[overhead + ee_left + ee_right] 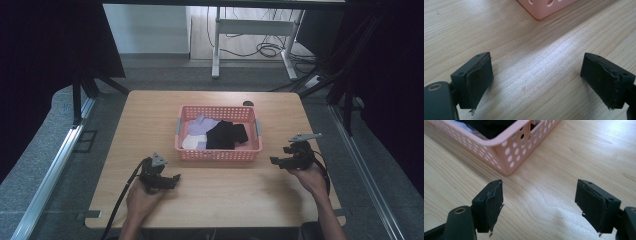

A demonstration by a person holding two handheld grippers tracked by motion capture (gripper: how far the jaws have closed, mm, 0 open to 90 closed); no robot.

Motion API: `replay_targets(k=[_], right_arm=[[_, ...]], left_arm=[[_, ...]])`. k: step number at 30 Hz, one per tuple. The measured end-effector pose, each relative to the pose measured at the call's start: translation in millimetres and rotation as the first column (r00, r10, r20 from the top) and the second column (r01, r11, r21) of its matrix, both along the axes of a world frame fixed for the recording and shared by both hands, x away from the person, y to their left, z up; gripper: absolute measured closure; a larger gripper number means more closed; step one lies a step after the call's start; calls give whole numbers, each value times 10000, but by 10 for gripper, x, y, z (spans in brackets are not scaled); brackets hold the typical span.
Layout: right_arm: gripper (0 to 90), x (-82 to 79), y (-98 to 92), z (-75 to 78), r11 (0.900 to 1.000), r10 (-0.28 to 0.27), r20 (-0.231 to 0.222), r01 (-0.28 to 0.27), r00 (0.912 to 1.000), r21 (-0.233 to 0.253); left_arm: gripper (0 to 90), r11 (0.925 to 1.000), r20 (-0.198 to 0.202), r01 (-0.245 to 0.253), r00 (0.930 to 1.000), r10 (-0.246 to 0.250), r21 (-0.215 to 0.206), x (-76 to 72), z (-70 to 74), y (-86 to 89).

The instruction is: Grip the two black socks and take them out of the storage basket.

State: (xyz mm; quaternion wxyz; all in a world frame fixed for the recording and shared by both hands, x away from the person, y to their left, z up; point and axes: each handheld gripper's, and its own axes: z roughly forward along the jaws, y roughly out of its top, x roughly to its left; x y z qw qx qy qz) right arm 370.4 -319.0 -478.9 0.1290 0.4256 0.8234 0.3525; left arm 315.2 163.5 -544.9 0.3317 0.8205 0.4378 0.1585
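A: Nearest, what's in the hands?
B: The left claw (170, 179) and the right claw (278, 161), each held just above the wooden table (150, 115), both spread wide with nothing between the jaws. The pads (494, 206) look frayed at the edges.
A: Any writing or labels?
B: None I can read anywhere.
A: And beyond the claws?
B: A pink perforated basket (218, 155) at the middle of the table, between and just past the two claws. Inside lie a black garment (225, 134), a lilac one (200, 125) and something white (192, 142).
A: Farther back?
B: A white desk frame (252, 30) on the floor with cables (267, 49).
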Motion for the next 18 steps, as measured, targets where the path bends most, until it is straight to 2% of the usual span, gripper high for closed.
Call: replay_targets(k=[6,18], right_arm=[[234,41,44,95,9998,188,16,-188,9998,90],[235,169,158,407,9987,471,154,-473,9988,175]], left_arm=[[105,10000,1,1,10000,-1,0,0,0,0],[106,10000,-5,8,10000,-8,3,0,0,1]])
